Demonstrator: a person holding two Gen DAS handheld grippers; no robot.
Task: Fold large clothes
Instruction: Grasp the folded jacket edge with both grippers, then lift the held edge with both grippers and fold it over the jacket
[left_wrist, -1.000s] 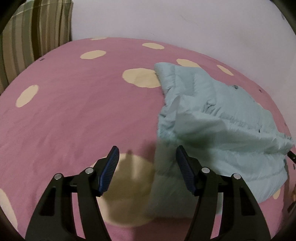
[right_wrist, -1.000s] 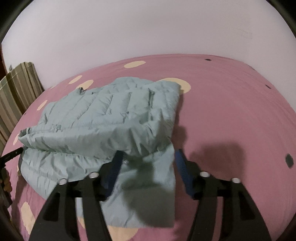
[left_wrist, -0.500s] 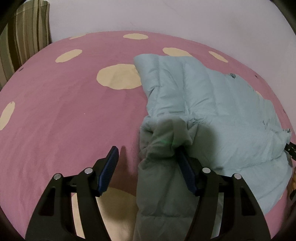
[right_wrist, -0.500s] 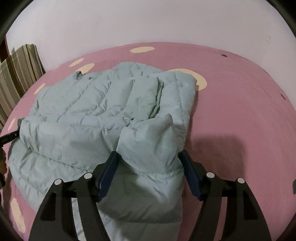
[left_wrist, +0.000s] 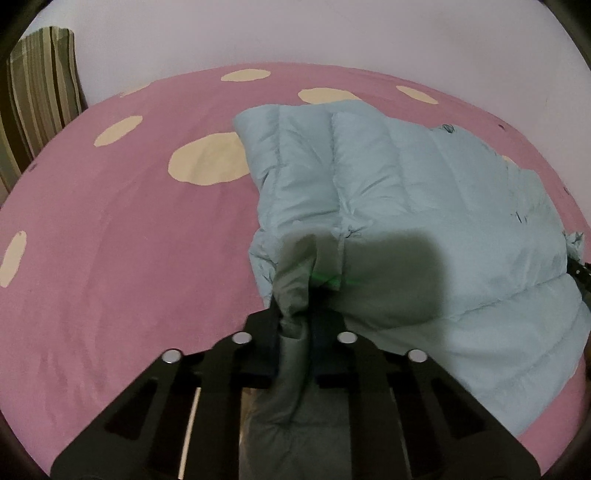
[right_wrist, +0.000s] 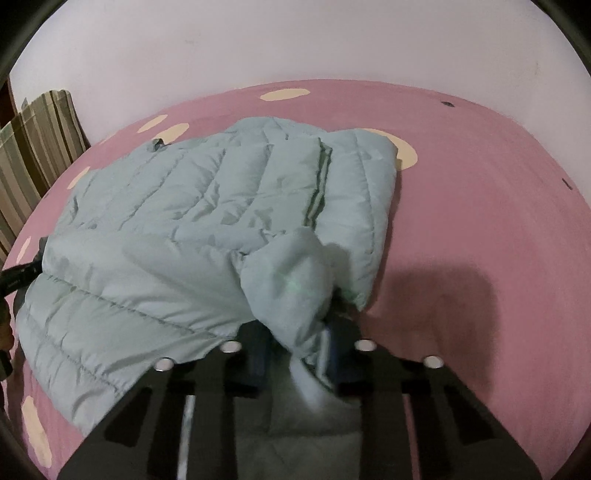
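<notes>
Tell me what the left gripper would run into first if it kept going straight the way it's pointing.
The left gripper, already shut on a fold of the pale blue puffer jacket, would push deeper into that jacket, probably with the pink spotted bedspread under it.

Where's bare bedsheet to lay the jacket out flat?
Left of the jacket, bare sheet runs to the striped cushion. Right of it, sheet reaches the wall. Crowded near both grippers, each clamping jacket fabric.

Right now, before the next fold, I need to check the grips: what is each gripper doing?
Left gripper: jaws have just been closing, now shut on a bunch of the jacket.
Right gripper: likewise, shut on a jacket fold.
</notes>
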